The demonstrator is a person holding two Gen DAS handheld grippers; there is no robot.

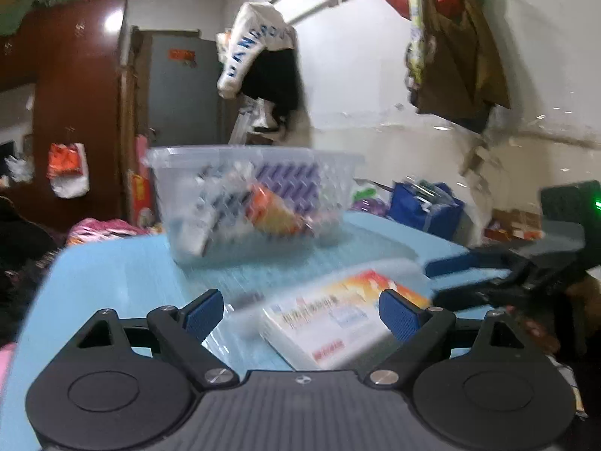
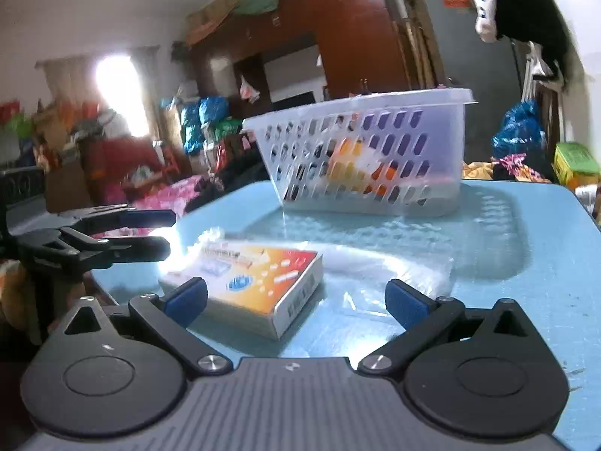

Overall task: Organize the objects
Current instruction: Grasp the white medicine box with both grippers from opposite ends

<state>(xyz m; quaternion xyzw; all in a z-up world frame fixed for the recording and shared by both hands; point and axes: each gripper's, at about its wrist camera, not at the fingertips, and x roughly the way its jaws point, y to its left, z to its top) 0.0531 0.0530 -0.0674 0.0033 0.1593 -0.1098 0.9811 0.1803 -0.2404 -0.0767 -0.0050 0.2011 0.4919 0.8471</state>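
Blue table (image 2: 526,263), boxed pack (image 2: 255,282) near its front edge, basket (image 2: 375,158) behind, both hand-held grippers (image 1: 300,315) (image 2: 296,300) wide, empty

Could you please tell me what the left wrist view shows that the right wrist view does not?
Only the left wrist view shows the bags hanging on the white wall and the blue bag beyond the table. Only the right wrist view shows the bright window and the clear plastic bag beside the box. Both show the basket, the box and the blue table.
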